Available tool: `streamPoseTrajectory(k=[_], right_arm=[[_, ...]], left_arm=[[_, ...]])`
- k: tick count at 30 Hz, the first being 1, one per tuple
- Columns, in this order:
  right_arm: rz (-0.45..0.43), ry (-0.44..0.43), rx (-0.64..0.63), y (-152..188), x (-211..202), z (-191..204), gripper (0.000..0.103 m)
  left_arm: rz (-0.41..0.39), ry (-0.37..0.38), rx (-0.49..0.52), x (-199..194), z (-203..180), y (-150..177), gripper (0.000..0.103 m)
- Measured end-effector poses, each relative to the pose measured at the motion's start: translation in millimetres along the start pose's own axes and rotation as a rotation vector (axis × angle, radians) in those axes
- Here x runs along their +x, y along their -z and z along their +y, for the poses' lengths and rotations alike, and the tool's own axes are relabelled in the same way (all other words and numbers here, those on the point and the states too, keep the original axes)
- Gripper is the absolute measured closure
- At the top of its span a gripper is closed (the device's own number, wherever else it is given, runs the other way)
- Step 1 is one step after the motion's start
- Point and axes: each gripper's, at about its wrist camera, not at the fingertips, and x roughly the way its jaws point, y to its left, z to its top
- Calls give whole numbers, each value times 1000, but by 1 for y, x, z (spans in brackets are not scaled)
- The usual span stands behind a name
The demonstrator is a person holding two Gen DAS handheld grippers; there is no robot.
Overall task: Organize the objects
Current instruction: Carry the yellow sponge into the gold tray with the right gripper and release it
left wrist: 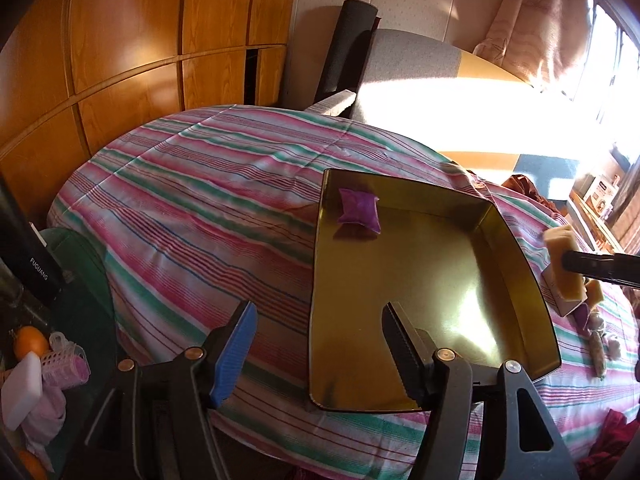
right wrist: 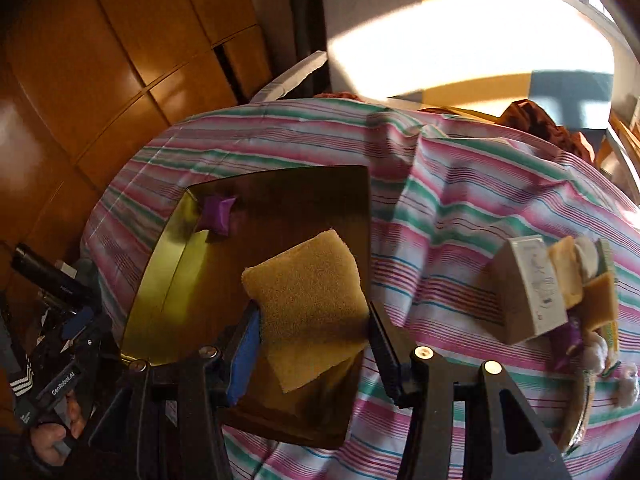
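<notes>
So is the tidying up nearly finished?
Not yet. One purple pouch already lies in the gold tin tray. The right gripper holds a yellow sponge over the tray. The left gripper is open and empty. A white box, more sponges and cotton balls still wait on the striped cloth.

Two black plastic grippers, alike in build: left gripper [left wrist: 320, 354], right gripper [right wrist: 314, 354]. On each, one blue ribbed pad [left wrist: 236, 354] and one black toothed pad [left wrist: 398, 354], brass-coloured round screws [left wrist: 445, 355] at the joints, triangular cut-outs in the frame (white "GenRoboAI" lettering [right wrist: 64, 385] on the left one's body).
</notes>
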Motion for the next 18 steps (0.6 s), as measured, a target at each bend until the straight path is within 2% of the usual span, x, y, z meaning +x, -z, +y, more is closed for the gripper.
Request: streamPoseTrajectory(k=[4,9,18], right_arm=[[68,-39,-22,-20,53,46,51],[152,-45,18,-39,106,77,51],[241,-60,58,-59,159,114,46]], left_arm=[[12,-13,-31,1,17,7,37],[26,-17,-66,5,32,13,37],[42,-21,-94,12,46,15,35]])
